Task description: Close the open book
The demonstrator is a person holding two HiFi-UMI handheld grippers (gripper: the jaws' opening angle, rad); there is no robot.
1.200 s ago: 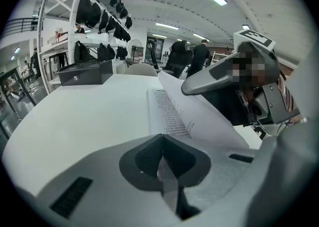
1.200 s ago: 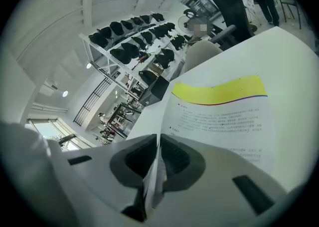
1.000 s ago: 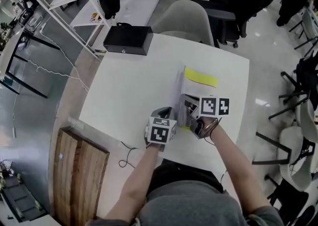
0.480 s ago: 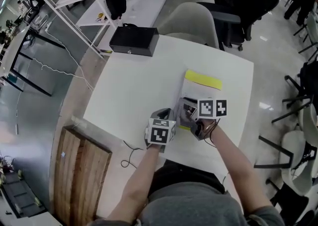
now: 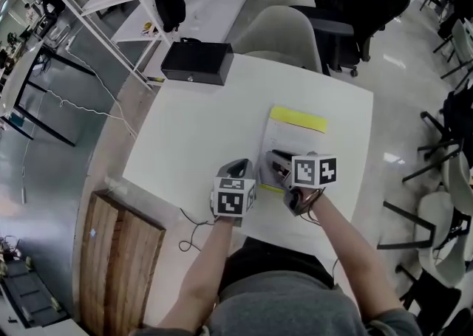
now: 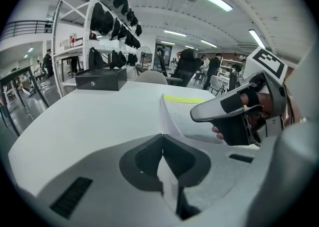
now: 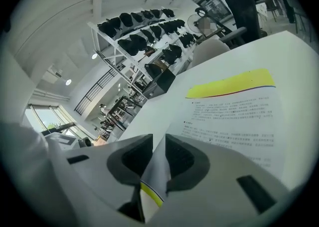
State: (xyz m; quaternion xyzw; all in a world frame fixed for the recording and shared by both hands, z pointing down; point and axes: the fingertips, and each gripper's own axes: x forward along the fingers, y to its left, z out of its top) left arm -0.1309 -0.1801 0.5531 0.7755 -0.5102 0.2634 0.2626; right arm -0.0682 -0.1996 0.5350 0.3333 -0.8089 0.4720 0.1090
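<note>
White page (image 6: 168,183) pinched in left gripper (image 6: 162,138), pointing forward, tilted down.

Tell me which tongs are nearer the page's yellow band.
Right. The right tongs are over the page below the yellow band, jaws just closing around a leaf; the left tongs pinch the book at its left edge, farther away.

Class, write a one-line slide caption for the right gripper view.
Right gripper, its jaws just now closing, straddles a page edge of the open book on a white table.
</note>
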